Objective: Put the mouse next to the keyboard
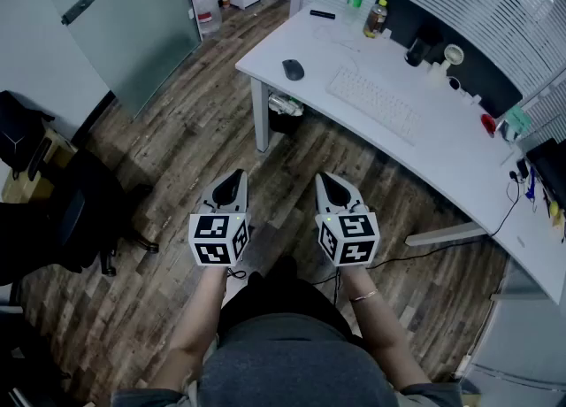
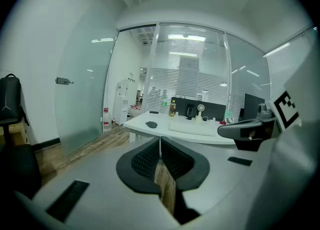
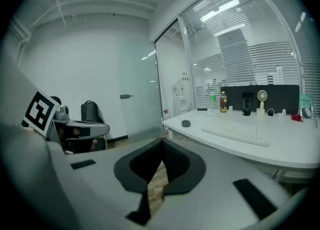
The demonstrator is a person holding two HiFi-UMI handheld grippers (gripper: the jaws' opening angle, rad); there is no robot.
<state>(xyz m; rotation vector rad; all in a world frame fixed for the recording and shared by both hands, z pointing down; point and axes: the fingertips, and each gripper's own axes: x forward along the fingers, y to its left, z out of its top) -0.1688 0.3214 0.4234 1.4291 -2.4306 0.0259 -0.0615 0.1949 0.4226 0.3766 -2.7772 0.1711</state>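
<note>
In the head view, we held the 2 grippers side by side over the wood-plank floor (image 1: 177,157), well short of the long white desk (image 1: 460,166). The left gripper (image 1: 233,177) and the right gripper (image 1: 331,180) both pointed toward the desk, and each carried its cube of square markers. The small dark oval mouse (image 1: 293,69) lay near the desk's left end, apart from the flat white keyboard (image 1: 373,103), which sat further right along the desk. Neither gripper touched either one.

In the left gripper view, the 2 dark textured jaws met at their tips, clenched on nothing, and only floor showed through the slit behind the tips. The mouse sat far ahead on the desk, left of the keyboard, and the right gripper reached in at the right edge.

In the right gripper view, the 2 jaws likewise pressed together at their tips with nothing gripped. The mouse lay on the desk's near corner, left of the keyboard and apart from it. The left gripper showed at the left edge.
</note>
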